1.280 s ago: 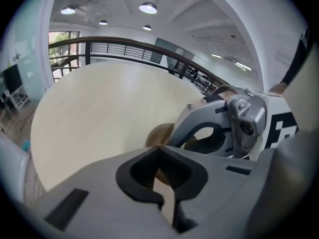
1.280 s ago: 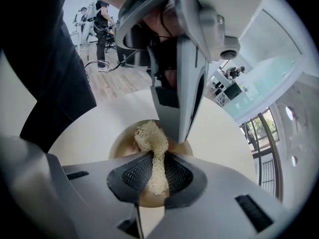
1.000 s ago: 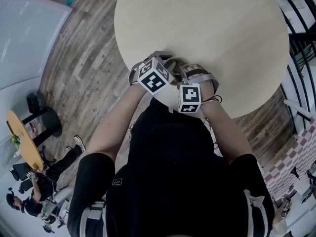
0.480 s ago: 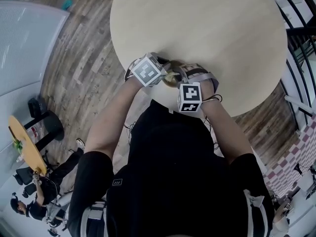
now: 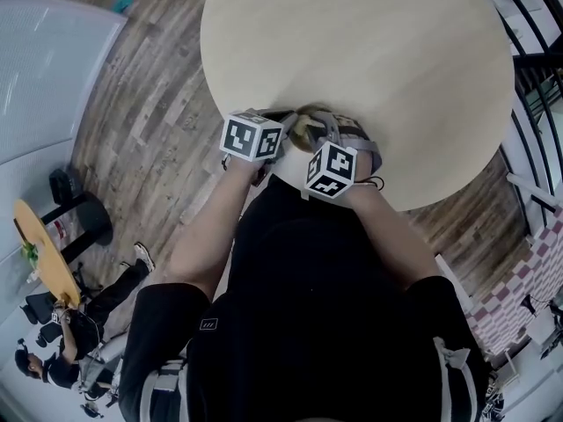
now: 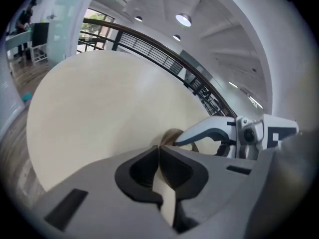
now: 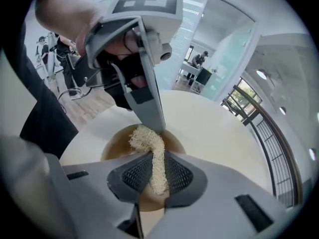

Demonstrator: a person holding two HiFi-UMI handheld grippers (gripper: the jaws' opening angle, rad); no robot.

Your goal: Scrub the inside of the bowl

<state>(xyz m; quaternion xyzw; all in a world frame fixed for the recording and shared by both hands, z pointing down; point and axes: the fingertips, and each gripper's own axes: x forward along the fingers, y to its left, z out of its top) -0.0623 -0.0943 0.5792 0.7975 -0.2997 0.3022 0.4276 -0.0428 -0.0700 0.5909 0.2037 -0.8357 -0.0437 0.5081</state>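
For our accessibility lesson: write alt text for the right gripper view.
The right gripper's tongs pinch a pale fibrous scrubber strip over a brown bowl on a round pale table. The left gripper, its tongs just closed, points down at the bowl's far rim; whether it pinches the rim is unclear.

Round pale wooden table (image 5: 369,51) on grey-brown plank floor (image 5: 141,121). White partition (image 5: 44,69) at left. Small yellow table (image 5: 44,262) lower left, seated person (image 5: 63,367) beside it. Black railing (image 6: 164,59) beyond. Ceiling lights (image 6: 183,19) overhead.

Round pale table (image 5: 369,51) on wood-plank floor (image 5: 149,104), black railing (image 6: 149,45) beyond.
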